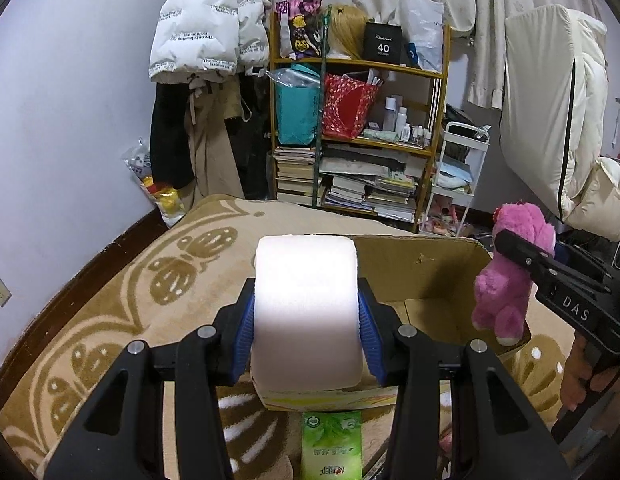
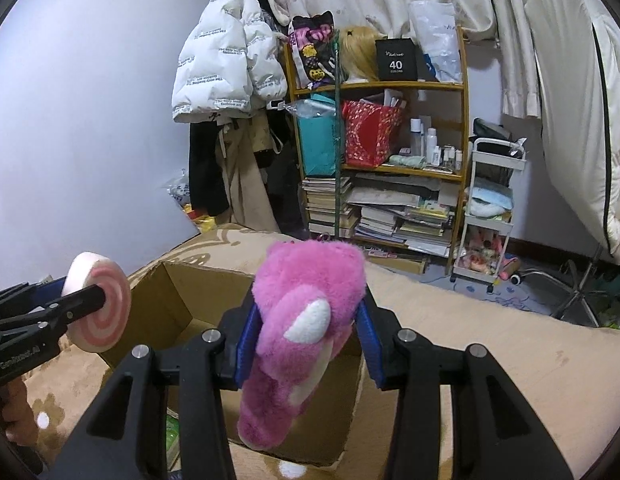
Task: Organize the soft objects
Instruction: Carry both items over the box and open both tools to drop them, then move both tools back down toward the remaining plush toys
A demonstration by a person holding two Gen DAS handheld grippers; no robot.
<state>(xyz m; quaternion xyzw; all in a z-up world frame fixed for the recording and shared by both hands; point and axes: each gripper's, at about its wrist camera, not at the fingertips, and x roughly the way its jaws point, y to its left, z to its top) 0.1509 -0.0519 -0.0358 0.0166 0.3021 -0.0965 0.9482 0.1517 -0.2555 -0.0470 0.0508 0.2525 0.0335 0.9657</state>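
Note:
My left gripper (image 1: 306, 320) is shut on a pale pink roll-shaped cushion (image 1: 306, 312); its blue pads press both flat ends. In the right wrist view the same cushion (image 2: 98, 308) shows a pink-and-white swirl face at the left, above the near left corner of an open cardboard box (image 2: 190, 312). My right gripper (image 2: 306, 340) is shut on a pink plush bear (image 2: 302, 332), which hangs over the box's opening. The left wrist view shows the bear (image 1: 506, 280) at the right edge, over the box (image 1: 422, 272).
The box sits on a tan patterned blanket (image 1: 110, 300). A green tissue pack (image 1: 332, 444) lies below the cushion. A cluttered wooden shelf (image 2: 378, 140), hanging coats (image 2: 226, 72), and a white trolley (image 2: 490, 208) stand behind. A person's hand (image 1: 582, 372) grips the right tool.

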